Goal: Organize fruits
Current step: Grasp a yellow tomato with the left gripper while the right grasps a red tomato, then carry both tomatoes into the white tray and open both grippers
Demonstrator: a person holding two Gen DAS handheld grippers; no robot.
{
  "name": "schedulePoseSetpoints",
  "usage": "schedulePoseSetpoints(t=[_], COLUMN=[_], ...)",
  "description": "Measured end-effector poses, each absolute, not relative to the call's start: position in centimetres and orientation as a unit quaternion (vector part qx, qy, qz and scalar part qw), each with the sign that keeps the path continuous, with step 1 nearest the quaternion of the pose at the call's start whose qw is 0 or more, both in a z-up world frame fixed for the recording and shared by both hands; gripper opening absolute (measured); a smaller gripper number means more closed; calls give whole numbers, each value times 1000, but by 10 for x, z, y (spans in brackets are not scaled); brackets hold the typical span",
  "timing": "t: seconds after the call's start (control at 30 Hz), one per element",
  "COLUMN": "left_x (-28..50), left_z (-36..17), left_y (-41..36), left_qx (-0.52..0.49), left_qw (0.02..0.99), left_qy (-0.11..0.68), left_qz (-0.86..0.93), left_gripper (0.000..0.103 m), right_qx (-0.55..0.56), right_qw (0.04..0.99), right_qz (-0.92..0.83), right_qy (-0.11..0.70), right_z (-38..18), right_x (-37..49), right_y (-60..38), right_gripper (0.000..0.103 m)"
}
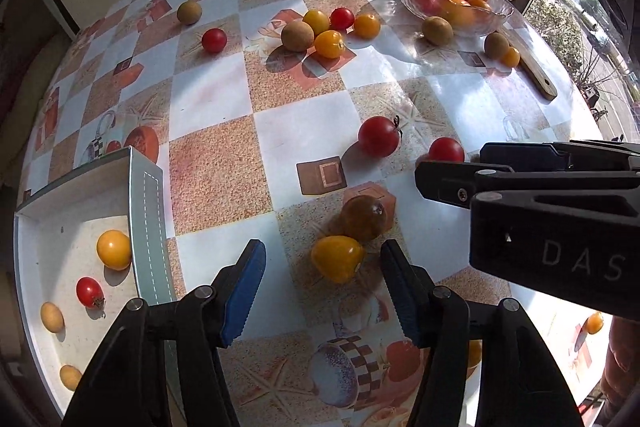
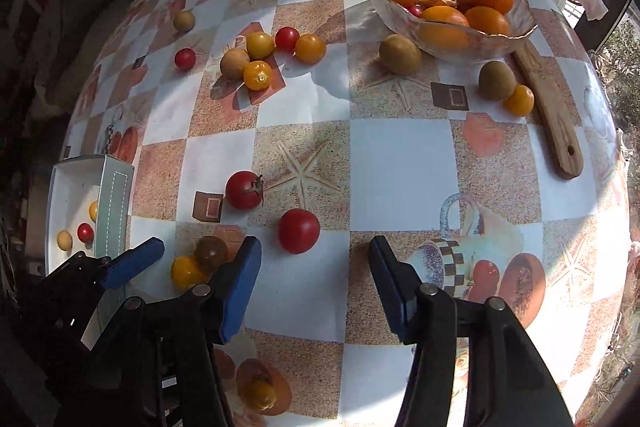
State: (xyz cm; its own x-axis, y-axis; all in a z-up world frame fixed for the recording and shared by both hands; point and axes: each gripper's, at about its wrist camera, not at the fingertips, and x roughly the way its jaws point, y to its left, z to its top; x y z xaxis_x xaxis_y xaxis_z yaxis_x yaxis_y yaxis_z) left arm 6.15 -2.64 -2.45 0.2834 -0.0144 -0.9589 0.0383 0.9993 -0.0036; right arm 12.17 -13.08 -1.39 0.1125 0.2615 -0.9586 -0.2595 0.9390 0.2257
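Observation:
My left gripper [image 1: 322, 263] is open, its blue pads either side of a yellow tomato [image 1: 337, 258] on the table; a dark brown tomato [image 1: 363, 218] lies just behind. My right gripper [image 2: 314, 259] is open and empty, just short of a red tomato [image 2: 299, 230]; another red tomato [image 2: 244, 189] lies beyond. In the left wrist view the right gripper [image 1: 448, 179] comes in from the right. A white box [image 1: 56, 227] at the left holds several small tomatoes. A glass bowl [image 2: 516, 35] holds oranges.
More tomatoes and kiwis [image 2: 399, 53] are scattered across the chequered tablecloth. A wooden spatula [image 2: 548, 111] lies right of the bowl. One yellow tomato [image 2: 259, 394] sits near the table's front edge. Bottles and a cloth lie at the far side.

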Motion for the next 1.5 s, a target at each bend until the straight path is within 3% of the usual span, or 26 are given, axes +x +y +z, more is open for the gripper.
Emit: schedulePoseSetpoints(t=[0.07,0.1,0.17,0.2,0.23,0.27,0.9,1.5], left_x=[62,62,62,62,62,61,24,-27], left_z=[-24,-23,-22,-22,-22,-21,24,35], left_y=[-26,-25,-25,-24,-24,-23,6,87], left_qx=[9,8,8,7,7,5,-61,-99], left_qw=[803,805,806,807,808,808,816,814], left_qy=[596,594,591,590,589,589,575,569], left_qz=[-13,-13,-11,-11,-11,-11,-12,59], left_gripper=[59,51,40,33,26,25,25,25], right_qx=[-8,-14,-24,-27,-26,-23,41,0], right_qw=[746,745,745,744,744,744,740,724], right_qz=[183,185,185,185,184,181,168,236], right_qy=[641,641,640,642,641,642,650,648], right_z=[-15,-15,-16,-17,-16,-16,11,29], right_x=[123,123,123,123,123,123,93,75], right_y=[-123,-121,-116,-115,-115,-116,-154,-68], right_gripper=[47,43,24,23,23,23,23,23])
